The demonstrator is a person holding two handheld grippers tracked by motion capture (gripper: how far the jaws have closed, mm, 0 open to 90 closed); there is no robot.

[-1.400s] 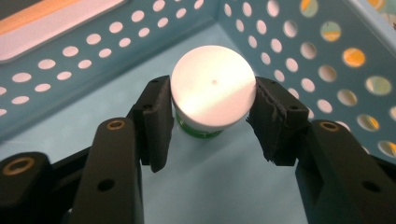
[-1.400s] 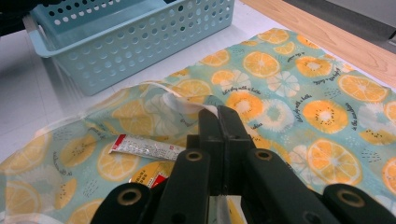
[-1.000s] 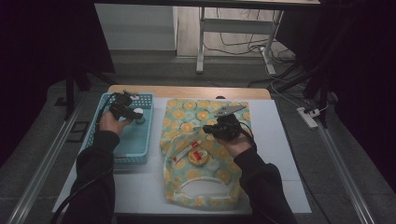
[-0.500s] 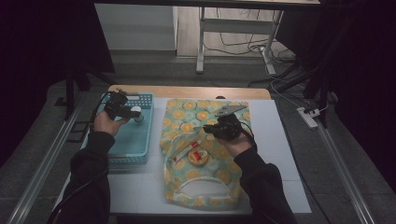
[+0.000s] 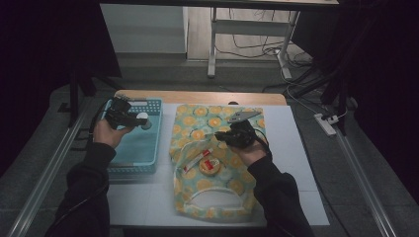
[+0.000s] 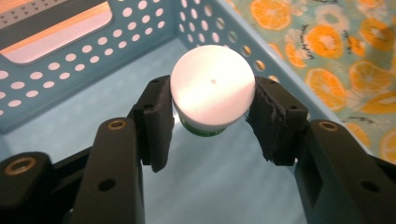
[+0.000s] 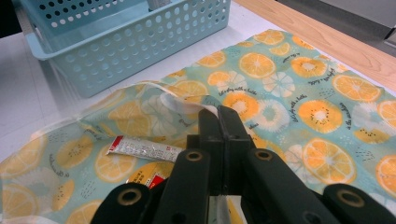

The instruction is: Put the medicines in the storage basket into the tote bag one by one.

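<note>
White-lidded jar (image 6: 212, 91) sits pinched between my left gripper (image 6: 210, 116) pads over the blue basket (image 6: 70, 60); my right gripper (image 7: 218, 122) pinches the orange-print cloth (image 7: 289, 88), a tube (image 7: 142, 148) just beside.

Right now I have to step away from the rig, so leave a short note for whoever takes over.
Left gripper: shut on the white-lidded jar, held inside the blue basket, not released.
Right gripper: shut on a fold of the orange-print bag, holding its mouth open.
The tube and round tin lie in the bag's opening.
Left, probably: release the jar, then move those two over.
</note>
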